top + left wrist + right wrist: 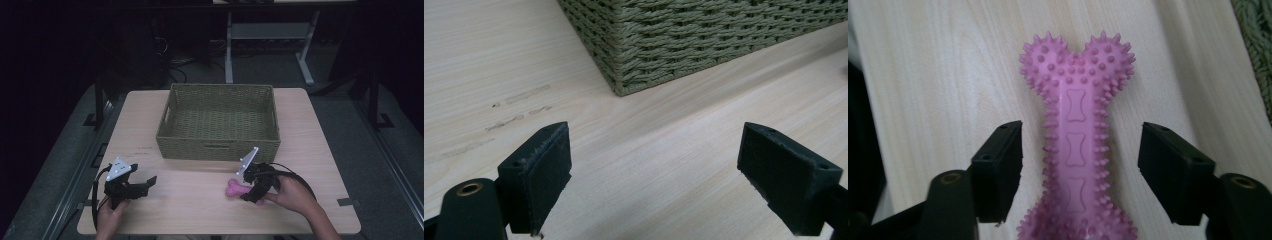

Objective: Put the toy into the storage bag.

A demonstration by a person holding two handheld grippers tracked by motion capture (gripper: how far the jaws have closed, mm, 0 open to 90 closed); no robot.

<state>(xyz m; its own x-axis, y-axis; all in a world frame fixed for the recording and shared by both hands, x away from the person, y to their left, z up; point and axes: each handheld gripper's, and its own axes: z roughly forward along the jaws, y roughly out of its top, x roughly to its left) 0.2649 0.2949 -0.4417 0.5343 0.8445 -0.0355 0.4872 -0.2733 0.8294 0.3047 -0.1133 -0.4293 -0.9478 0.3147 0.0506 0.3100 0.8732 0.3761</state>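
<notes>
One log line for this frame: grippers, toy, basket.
right gripper: open, jaws astride pink bone toy, pads not touching | left gripper: open, nothing between | basket: nothing inside | toy on table

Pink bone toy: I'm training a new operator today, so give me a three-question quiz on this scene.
1. True or false: the right gripper has its fingers pressed on the bone.
2. What stands beyond the bone on the table? A) basket B) bowl C) box lid
3. What is between the left gripper fingers?

Key:
1. False; the fingers straddle the shaft with gaps on both sides.
2. A; the woven basket, nothing inside that I can see.
3. Nothing, just bare table.
</notes>
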